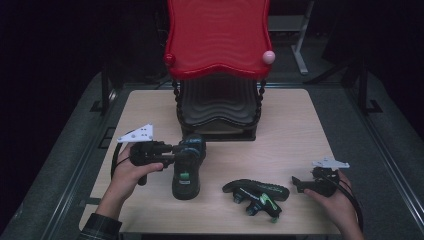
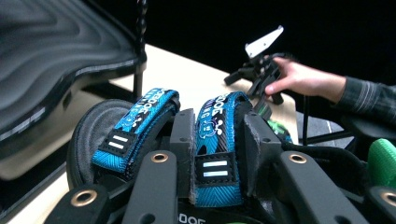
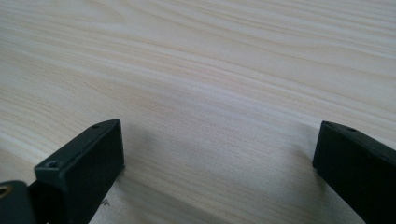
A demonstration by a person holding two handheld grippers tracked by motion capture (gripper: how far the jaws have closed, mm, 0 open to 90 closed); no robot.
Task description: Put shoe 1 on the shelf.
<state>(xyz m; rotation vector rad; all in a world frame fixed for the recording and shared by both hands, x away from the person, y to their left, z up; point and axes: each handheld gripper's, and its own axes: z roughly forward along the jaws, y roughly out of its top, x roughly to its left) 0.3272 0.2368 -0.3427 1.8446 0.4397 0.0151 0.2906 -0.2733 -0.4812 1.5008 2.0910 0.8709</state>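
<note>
A black sandal (image 1: 187, 170) with blue straps (image 2: 140, 126) and green trim is in my left gripper (image 1: 179, 150), which is shut on one strap. In the left gripper view the jaws clamp the middle strap (image 2: 217, 135) from both sides. The sandal is left of the table's centre, in front of the rack. A second matching sandal (image 1: 257, 194) lies on its side near the front edge. My right gripper (image 1: 298, 183) rests low at the front right, beside that sandal. In the right gripper view it (image 3: 219, 154) stands open with bare tabletop between its jaws.
A two-tier rack stands at the back centre of the wooden table (image 1: 295, 130), with a red wavy top shelf (image 1: 217, 35) and a black lower shelf (image 1: 217, 100). The black shelf (image 2: 56, 56) looms close at the left of the left gripper view. Dark floor surrounds the table.
</note>
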